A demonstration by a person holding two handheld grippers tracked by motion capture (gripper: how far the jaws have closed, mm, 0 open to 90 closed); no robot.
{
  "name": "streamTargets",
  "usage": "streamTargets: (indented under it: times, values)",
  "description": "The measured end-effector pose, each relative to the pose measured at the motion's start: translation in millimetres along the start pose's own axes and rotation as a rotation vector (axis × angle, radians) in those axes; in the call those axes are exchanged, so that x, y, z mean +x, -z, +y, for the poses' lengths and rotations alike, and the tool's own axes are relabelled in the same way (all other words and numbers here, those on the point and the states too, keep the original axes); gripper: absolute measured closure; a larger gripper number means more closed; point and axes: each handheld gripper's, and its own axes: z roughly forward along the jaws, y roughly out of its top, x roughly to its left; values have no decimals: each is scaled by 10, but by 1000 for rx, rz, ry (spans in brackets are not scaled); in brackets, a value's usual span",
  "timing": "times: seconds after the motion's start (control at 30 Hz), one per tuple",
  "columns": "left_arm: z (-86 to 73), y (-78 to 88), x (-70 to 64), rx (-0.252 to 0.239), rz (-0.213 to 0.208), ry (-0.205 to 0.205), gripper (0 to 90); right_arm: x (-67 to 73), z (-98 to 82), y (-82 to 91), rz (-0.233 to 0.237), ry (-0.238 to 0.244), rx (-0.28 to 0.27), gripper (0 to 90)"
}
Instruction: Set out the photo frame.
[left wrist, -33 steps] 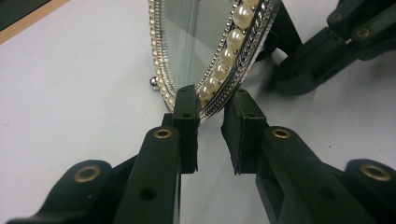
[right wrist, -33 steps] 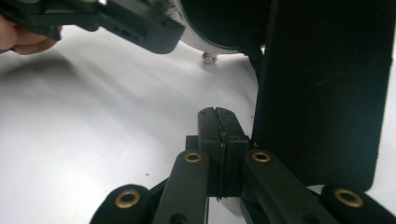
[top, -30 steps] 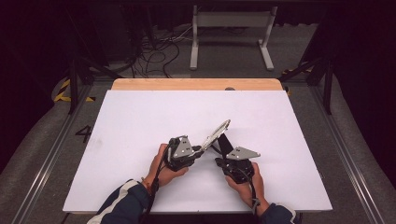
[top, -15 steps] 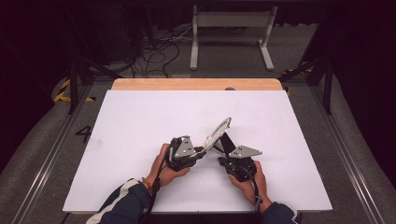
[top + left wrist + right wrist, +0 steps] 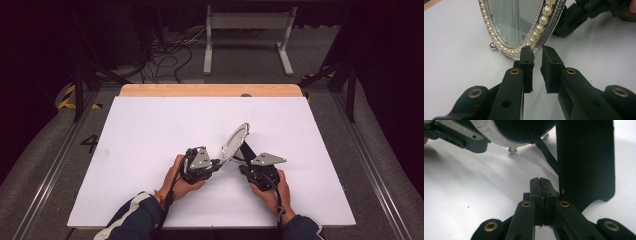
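Observation:
An oval mirror (image 5: 235, 142) with a pearl-and-silver rim stands tilted on the white tabletop, propped by a black back stand (image 5: 247, 150). In the left gripper view the mirror (image 5: 516, 22) is close ahead. My left gripper (image 5: 538, 50) has its tips right at the lower rim. Its jaws have just been closing and keep a narrow gap, with nothing pressed between the pads. My left gripper (image 5: 220, 162) sits left of the mirror and my right gripper (image 5: 244, 167) behind it. My right gripper (image 5: 541, 180) is shut on nothing, with the stand (image 5: 586, 157) just beside its jaws.
The white board (image 5: 150, 140) covers the table, with a wooden strip (image 5: 210, 90) along its far edge. Beyond it on the dark floor lie cables (image 5: 170, 55) and a grey metal frame (image 5: 247, 20). Rails run along both sides.

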Motion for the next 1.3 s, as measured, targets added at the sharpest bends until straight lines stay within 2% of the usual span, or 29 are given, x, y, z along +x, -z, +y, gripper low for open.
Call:
streamTargets:
  times: [0.17, 0.83, 1.3]
  values:
    - [3, 12, 3, -3, -5, 0, 799, -77, 1, 8, -8, -13, -2, 898]
    - [-2, 1, 6, 3, -15, -6, 795, -164, 13, 12, -22, -18, -1, 891]
    - [-6, 7, 11, 11, -8, -2, 799, -229, 22, 19, -38, -26, -3, 882]
